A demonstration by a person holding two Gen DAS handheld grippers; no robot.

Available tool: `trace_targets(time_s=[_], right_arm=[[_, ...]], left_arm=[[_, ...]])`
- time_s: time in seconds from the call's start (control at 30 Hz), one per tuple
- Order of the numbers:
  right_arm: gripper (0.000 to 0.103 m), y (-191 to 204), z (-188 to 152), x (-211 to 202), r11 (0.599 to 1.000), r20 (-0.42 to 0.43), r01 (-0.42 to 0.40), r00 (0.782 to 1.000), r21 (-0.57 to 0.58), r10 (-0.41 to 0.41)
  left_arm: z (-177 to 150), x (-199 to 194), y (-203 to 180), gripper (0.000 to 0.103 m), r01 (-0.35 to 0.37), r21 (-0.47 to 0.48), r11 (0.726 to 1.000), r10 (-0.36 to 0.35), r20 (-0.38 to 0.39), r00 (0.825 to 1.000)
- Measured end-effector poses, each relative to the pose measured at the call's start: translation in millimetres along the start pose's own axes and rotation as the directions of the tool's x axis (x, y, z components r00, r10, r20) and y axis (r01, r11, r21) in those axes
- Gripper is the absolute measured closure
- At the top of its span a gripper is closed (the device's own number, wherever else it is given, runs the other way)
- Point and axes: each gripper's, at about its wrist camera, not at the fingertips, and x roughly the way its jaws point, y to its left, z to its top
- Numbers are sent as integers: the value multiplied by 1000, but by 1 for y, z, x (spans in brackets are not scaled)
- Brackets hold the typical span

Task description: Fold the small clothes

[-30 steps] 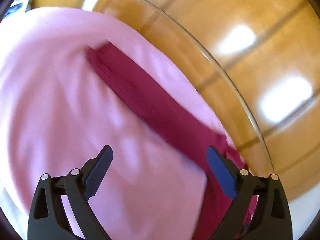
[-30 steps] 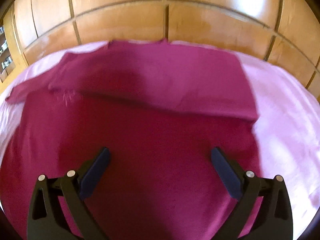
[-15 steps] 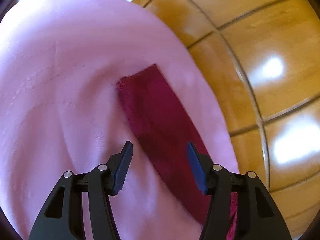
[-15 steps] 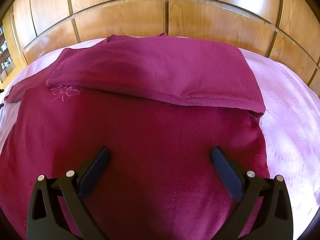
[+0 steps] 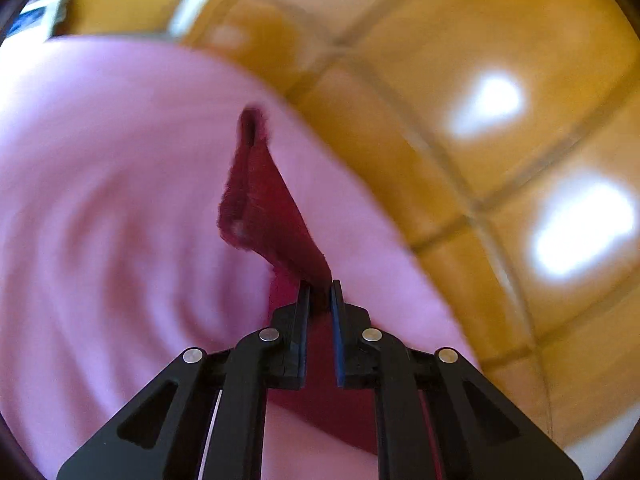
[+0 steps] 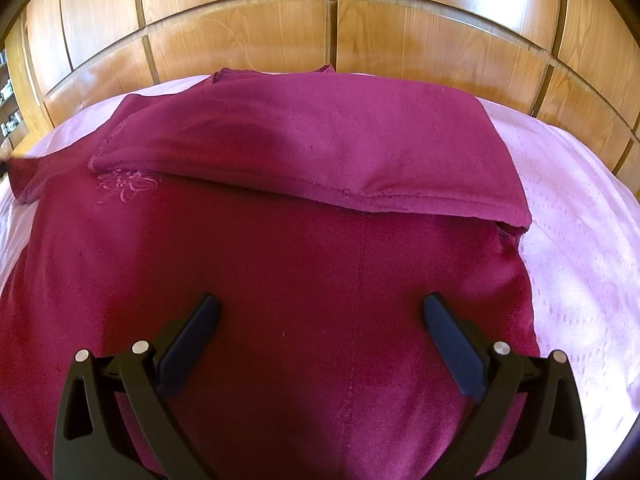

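Left claw (image 5: 319, 286): has just been closing, and its jaws now pinch the sleeve (image 5: 264, 204) of the maroon garment (image 6: 280, 280) near the cuff; cloth shows between the pads.
Right claw (image 6: 318, 316): jaws spread wide, hovering over the near body of the garment, holding nothing.
Garment, near part: spread flat on the pink bed cover (image 6: 580, 220), filling the near and middle of the right wrist view.
Garment, far part: one panel already turned over the body, its hem (image 6: 360, 196) running left to right just beyond a small embroidered motif (image 6: 124, 186).
Sleeve: sticks out to the far left of the body and reaches toward the bed's far edge; in the left wrist view it rises off the cover from the pinch.
Beyond the bed: wooden panelled wall (image 6: 360, 32) at the far side.
Risk, thin grip: the pinch sits on a narrow strip, so a quick pull could slip the cloth free and drop the sleeve crooked.
Risk, drag: nothing pins the body, so hauling the sleeve across may tow the whole garment and open the folded panel.
Risk, cover: the left wrist view is blurred, so I cannot rule out that the pads also caught some of the pink cover, which would lift with the sleeve.
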Motion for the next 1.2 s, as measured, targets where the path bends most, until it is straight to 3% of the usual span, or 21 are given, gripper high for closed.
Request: trace_targets(time_s=[0.13,0.23,0.4,0.53,0.67,0.73,0.77,0.8,0.83,0.93,1.03,1.2], right_arm=[[2,0,1,0,1000,0,0,1000,0,0],[2,0,1,-1,1000,-1,0,1000,0,0],[2,0,2,-2,1000,-1,-5,1000,4,5],[2,-2,1,-3,1000,-1,-11,1000,10,11],[2,-5,6,-6,999,-20,-38,999,24,38],[7,-7,13,-13,991,-13,-112,993,69,114],[16,-7,17,-17,984,-6,-155,988,92,156],[23,-5,21,-20,971,3,-211,977,115,212],[25,2,30,-24,946,13,-292,956,139,293],[29,28,49,-22,896,9,-419,906,149,422],[36,61,70,-11,883,-2,-448,892,137,453],[65,99,100,27,902,-62,-388,912,191,406]], left_arm=[[-46,-8,-73,94,181,134,974,-173,-68,983],[-98,0,-122,94,271,215,938,-239,-164,957],[-175,37,-163,94,317,278,907,-222,-325,919],[-213,59,-171,94,284,345,895,-135,-396,908],[-218,45,-168,80,272,383,883,-110,-394,912],[-219,21,-162,70,265,422,867,-111,-356,928],[-220,15,-159,68,262,434,862,-112,-340,934],[-220,9,-153,68,256,449,856,-111,-324,940],[-222,3,-149,68,248,461,852,-107,-312,944],[-232,4,-141,68,235,468,852,-88,-313,946],[-235,12,-127,68,210,445,871,-64,-321,945],[-243,23,-108,68,206,406,891,-67,-330,942]])
